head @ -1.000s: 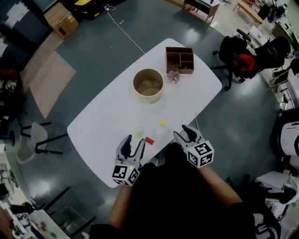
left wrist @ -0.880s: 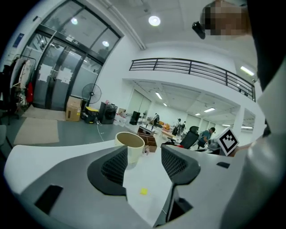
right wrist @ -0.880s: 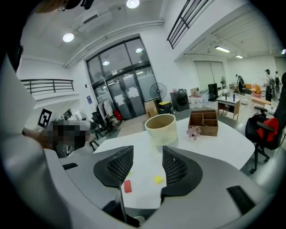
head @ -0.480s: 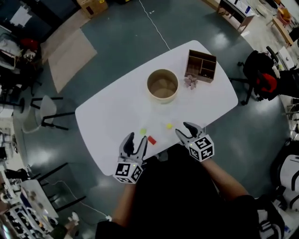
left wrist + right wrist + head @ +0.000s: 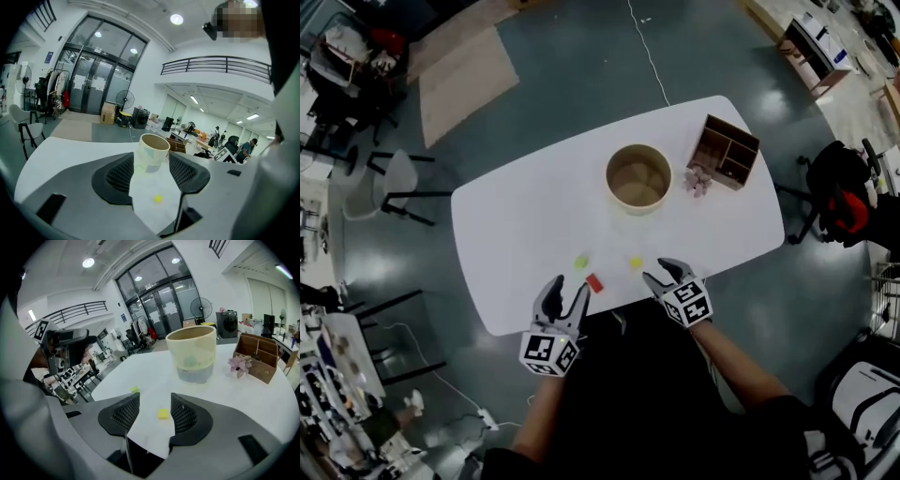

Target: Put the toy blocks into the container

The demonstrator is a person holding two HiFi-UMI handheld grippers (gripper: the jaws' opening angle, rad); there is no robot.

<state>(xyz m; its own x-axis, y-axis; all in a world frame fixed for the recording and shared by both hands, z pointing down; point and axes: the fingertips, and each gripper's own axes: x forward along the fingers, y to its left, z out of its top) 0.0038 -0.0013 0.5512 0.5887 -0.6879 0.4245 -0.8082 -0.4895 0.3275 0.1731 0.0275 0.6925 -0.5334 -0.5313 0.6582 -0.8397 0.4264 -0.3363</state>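
Both grippers are staying spread and empty at the near edge of the bench (image 5: 525,225), as 1 second earlier. The left gripper (image 5: 565,292) is hovering at 8 o'clock of the red block (image 5: 594,282). The right gripper (image 5: 664,274) is hovering at 4 o'clock of the yellow block (image 5: 636,262), slightly nearer than before. The green block (image 5: 580,262) is lying at 11 o'clock of the red block. All 3 are still lying unmoved outside the container (image 5: 637,178), at its 6 to 7 o'clock.
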